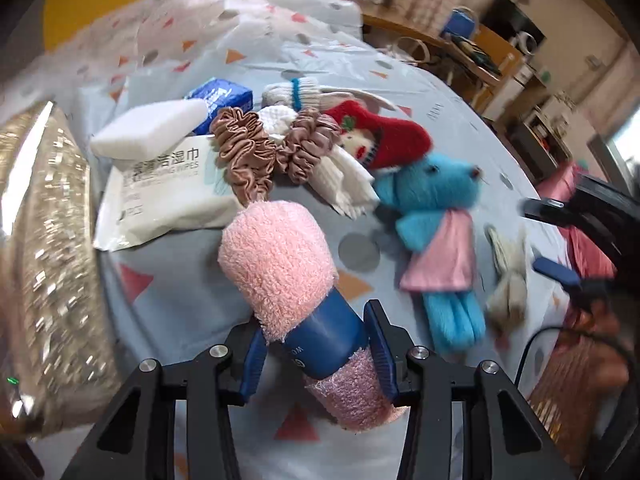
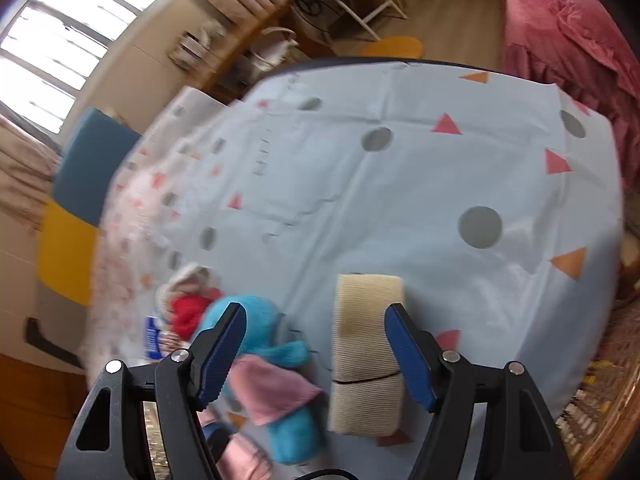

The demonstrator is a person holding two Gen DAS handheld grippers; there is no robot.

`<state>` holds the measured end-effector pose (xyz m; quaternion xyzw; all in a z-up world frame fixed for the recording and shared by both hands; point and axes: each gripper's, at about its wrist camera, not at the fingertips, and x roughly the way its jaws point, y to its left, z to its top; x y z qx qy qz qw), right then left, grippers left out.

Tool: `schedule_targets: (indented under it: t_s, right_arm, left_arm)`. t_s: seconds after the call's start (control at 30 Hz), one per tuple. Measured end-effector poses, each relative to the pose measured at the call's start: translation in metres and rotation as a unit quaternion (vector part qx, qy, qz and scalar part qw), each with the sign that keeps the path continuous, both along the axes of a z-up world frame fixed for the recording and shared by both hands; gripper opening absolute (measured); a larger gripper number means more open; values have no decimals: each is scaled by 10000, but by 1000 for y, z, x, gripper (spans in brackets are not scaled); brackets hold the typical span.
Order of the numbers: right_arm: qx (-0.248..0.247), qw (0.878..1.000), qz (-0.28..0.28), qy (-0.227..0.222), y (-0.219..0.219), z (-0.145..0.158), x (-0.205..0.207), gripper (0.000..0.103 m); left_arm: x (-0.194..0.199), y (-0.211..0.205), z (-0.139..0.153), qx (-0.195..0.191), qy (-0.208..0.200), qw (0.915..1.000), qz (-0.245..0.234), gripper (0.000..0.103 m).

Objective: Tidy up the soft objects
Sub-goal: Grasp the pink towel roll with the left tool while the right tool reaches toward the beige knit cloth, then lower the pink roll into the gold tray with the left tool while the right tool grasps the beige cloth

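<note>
A pale blue bedsheet [image 2: 400, 200] printed with grey dots and coloured triangles fills both views.

Only the left wrist view shows the pile in the upper centre of the frame: a white pack of wet wipes [image 1: 164, 196], a white sponge block [image 1: 148, 128], a blue tissue packet [image 1: 222, 98], two brown scrunchies [image 1: 256, 152] and a red knitted sock [image 1: 384, 136]. A blue teddy in a pink dress [image 1: 440, 240] lies at centre right.

Only the right wrist view shows the cream ribbed roll [image 2: 366, 356] clearly, at lower centre.

The left gripper [image 1: 320, 356] angles steeply down, its blue pads against the blue band of a pink fluffy roll [image 1: 280, 264].

The right gripper [image 2: 316, 356] also tilts down, jaws fairly wide, the cream roll between them with gaps either side.
</note>
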<state>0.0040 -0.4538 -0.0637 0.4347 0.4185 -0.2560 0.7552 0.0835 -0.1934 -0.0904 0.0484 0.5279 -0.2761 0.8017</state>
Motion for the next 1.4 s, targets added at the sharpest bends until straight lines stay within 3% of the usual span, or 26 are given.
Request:
schedule_targets:
  t_s: [0.13, 0.3, 0.4, 0.43, 0.47, 0.53, 0.7, 0.8, 0.9, 1.03, 1.23, 1.33, 1.37, 1.4]
  right_arm:
    - [-271, 9956, 327, 830, 7, -9, 23, 71]
    - [49, 9897, 415, 1372, 3, -34, 34, 71]
    - [-421, 9820, 719, 1696, 13, -36, 48, 70]
    - [-580, 9793, 786, 1776, 17, -36, 51, 62]
    - [-701, 9772, 836, 1821, 19, -35, 53, 49]
    - [-858, 9739, 892, 1900, 20, -36, 56, 39]
    - [-1033, 9674, 1140, 2010, 28, -37, 63, 38]
    - [-1093, 9653, 1241, 2021, 34, -37, 69, 38]
    - [-1107, 9661, 1275, 1952, 36, -38, 74, 38]
    - [-1228, 9656, 1329, 1865, 44, -38, 72, 38]
    - [-1280, 9655, 1465, 1732, 55, -33, 75, 32]
    - [-1404, 9629, 1545, 1708, 61, -34, 80, 30]
    - [-1475, 9611, 1588, 1711, 68, -39, 90, 29]
    - [-1536, 9594, 1632, 1714, 71, -39, 92, 28]
  left_arm:
    - [-21, 10, 13, 39, -424, 9988, -241, 47]
    - [-40, 19, 43, -194, -861, 9948, -515, 47]
    - [-51, 32, 69, -389, -1154, 9908, -599, 47]
    - [-54, 40, 78, -477, -1252, 9894, -563, 47]
    - [-54, 49, 87, -583, -1315, 9883, -497, 47]
    - [-52, 68, 103, -785, -1347, 9874, -288, 47]
    - [-47, 153, 138, -1205, -1500, 9796, 582, 47]
    - [-36, 219, 147, -1369, -1469, 9698, 1382, 47]
    - [-19, 288, 138, -1232, -1395, 9558, 2275, 47]
    - [7, 354, 105, -880, -1042, 9384, 3175, 47]
    - [58, 400, 45, -864, -111, 9188, 3850, 47]
    - [80, 402, 35, -743, -50, 9205, 3835, 47]
    - [86, 399, 34, -679, -47, 9233, 3779, 48]
    - [95, 392, 32, -569, -44, 9321, 3578, 48]
